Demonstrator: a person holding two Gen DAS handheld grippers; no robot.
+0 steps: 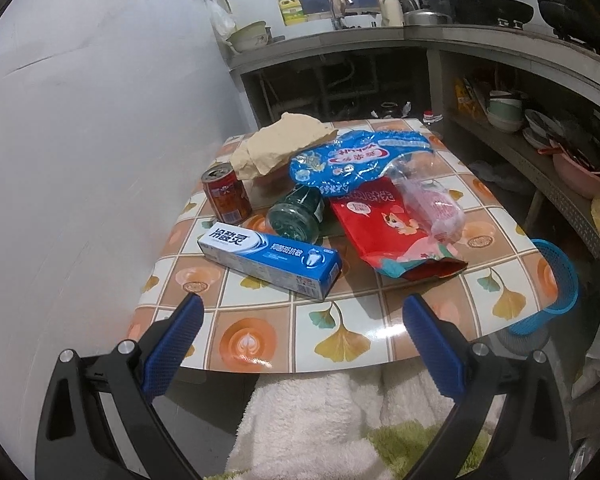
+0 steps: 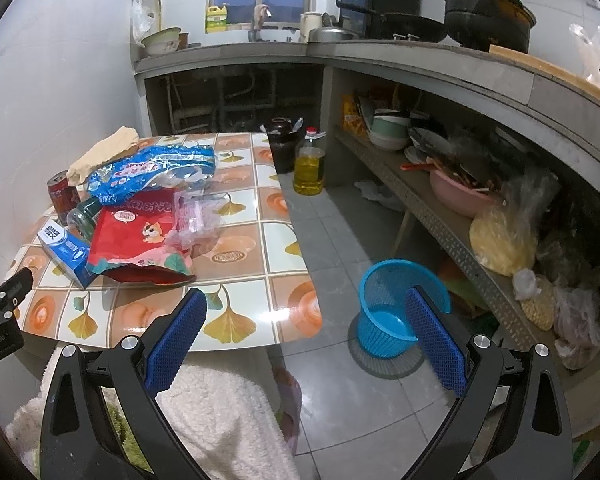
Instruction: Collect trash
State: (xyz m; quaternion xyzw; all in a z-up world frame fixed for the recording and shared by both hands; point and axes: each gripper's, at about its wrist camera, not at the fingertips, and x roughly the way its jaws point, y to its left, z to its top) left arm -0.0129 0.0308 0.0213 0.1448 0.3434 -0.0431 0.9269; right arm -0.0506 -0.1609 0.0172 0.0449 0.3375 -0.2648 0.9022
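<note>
Two pairs of blue-padded fingers, both spread wide and holding nothing. The left gripper [image 1: 300, 316] hangs over the near edge of the desk [image 1: 340, 340], its pads apart on either side of a bare patch of the leaf-patterned covering, touching none of the trash. The right gripper [image 2: 306, 310] sits off the desk's near right corner, one pad over the covering and the other in front of the blue basket [image 2: 384, 320], which stands on the tiled floor [image 2: 340, 216] just beside the desk.

Nearest the left fingers lies a blue and white toothpaste box [image 1: 270, 260], flat and angled across the tiles. Behind it a green glass jar [image 1: 296, 216] lies on its side, its base toward the camera, and a red drink can [image 1: 226, 194] stands upright to the left of the jar. To the right of the box a red snack bag [image 1: 384, 228] with a cartoon cat lies flat, its torn end toward the near edge. A clear wrapper with pink contents [image 1: 432, 204] rests on the red bag. A crumpled blue plastic bag [image 1: 356, 160] overlaps the jar and the red bag from behind, and a wad of tan paper [image 1: 276, 144] sits at the far left of the heap.

Beyond the desk's far corner, on the floor, stand a dark jar [image 2: 282, 144] and a bottle of yellow oil [image 2: 310, 164].
</note>
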